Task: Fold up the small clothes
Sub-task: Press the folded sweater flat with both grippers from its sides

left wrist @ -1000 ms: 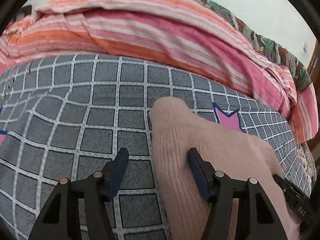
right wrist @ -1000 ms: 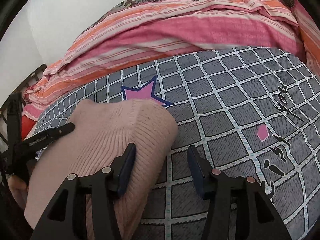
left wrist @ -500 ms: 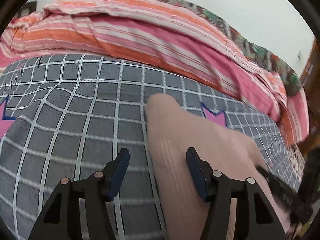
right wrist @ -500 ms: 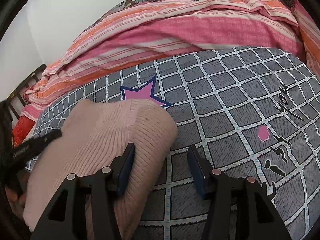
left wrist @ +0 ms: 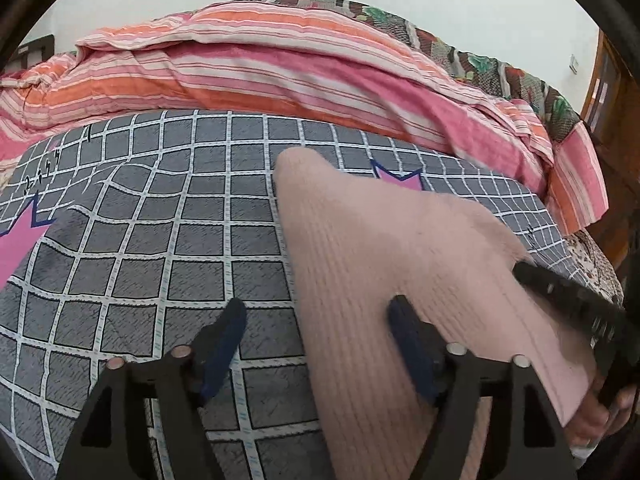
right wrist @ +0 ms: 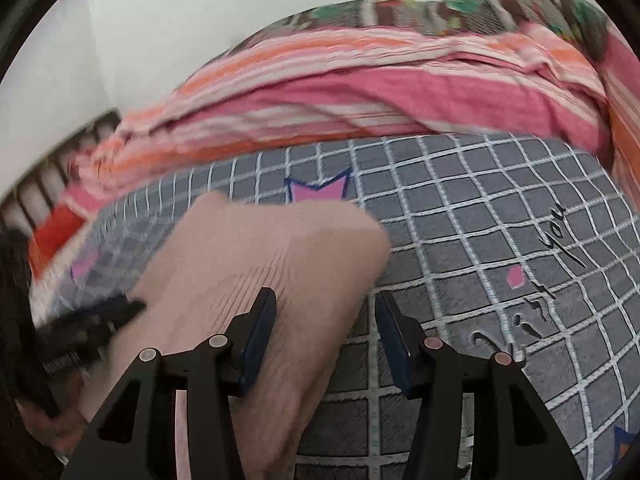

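A folded pale pink ribbed knit garment (left wrist: pixel 372 264) lies on the grey checked bedsheet (left wrist: pixel 160 248); it also shows in the right wrist view (right wrist: pixel 264 264). My left gripper (left wrist: pixel 316 332) is open, straddling the garment's left edge: its right finger is over the knit, its left finger over the sheet. My right gripper (right wrist: pixel 326 324) is open, straddling the garment's right edge. The right gripper's body shows at the right of the left wrist view (left wrist: pixel 572 304), and the left gripper's body at the left of the right wrist view (right wrist: pixel 84 332).
A pink and orange striped quilt (left wrist: pixel 280 68) is bunched along the back of the bed, with a floral blanket (left wrist: pixel 460 52) behind it. A dark bed frame (right wrist: pixel 48 160) stands at the left, wooden furniture (left wrist: pixel 612 128) at the right.
Both grippers have pulled back and risen slightly, the right view now blurred by motion. The garment stays flat on the sheet; both jaws stay open.
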The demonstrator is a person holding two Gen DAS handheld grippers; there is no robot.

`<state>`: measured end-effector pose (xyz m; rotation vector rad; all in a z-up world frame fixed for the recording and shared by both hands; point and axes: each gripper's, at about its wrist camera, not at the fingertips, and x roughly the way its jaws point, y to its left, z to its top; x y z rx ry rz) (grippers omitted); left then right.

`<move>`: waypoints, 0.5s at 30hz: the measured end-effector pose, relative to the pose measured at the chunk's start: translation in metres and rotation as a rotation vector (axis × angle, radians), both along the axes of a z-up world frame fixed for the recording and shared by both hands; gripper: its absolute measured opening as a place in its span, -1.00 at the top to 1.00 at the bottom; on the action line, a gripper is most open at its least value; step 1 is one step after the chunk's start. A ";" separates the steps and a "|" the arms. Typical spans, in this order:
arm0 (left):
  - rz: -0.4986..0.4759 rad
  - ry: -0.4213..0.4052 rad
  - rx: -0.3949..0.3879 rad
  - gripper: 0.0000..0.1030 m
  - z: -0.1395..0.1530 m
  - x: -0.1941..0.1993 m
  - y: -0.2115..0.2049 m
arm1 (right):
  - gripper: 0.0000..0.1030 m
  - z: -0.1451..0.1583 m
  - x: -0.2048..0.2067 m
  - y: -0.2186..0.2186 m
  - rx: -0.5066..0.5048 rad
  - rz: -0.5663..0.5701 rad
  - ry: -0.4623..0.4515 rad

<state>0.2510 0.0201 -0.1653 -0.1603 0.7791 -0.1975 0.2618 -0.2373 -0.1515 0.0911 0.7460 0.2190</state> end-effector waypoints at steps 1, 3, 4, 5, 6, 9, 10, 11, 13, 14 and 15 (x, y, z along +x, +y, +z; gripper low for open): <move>0.000 -0.002 -0.008 -0.55 -0.002 0.000 0.002 | 0.01 -0.005 0.000 0.000 -0.009 -0.007 -0.005; -0.006 -0.018 -0.019 -0.56 -0.005 -0.002 0.002 | -0.06 -0.011 0.000 -0.003 -0.006 -0.027 -0.015; -0.005 -0.032 -0.015 -0.56 -0.006 -0.003 0.002 | -0.07 -0.013 0.002 -0.005 0.005 -0.031 -0.008; -0.004 -0.041 -0.010 -0.56 -0.007 -0.004 0.001 | -0.10 -0.014 0.004 -0.005 0.006 -0.038 -0.004; -0.002 -0.052 -0.001 -0.56 -0.007 -0.005 0.000 | -0.10 -0.015 0.005 -0.005 0.004 -0.040 -0.003; 0.004 -0.077 0.024 -0.56 -0.007 -0.007 -0.004 | -0.11 -0.016 0.004 -0.007 0.003 -0.044 -0.001; 0.006 -0.081 0.026 -0.57 -0.006 -0.007 -0.004 | -0.11 -0.017 0.004 -0.006 0.000 -0.045 -0.003; 0.007 -0.083 0.025 -0.57 -0.006 -0.008 -0.004 | -0.12 -0.017 0.004 -0.005 -0.004 -0.047 -0.006; 0.007 -0.086 0.022 -0.58 -0.007 -0.007 -0.004 | -0.12 -0.017 0.004 -0.004 -0.010 -0.048 -0.010; 0.009 -0.087 0.021 -0.60 -0.007 -0.007 -0.003 | -0.12 -0.017 0.004 -0.004 -0.012 -0.050 -0.012; 0.010 -0.089 0.021 -0.60 -0.007 -0.007 -0.003 | -0.12 -0.017 0.004 -0.004 -0.014 -0.051 -0.013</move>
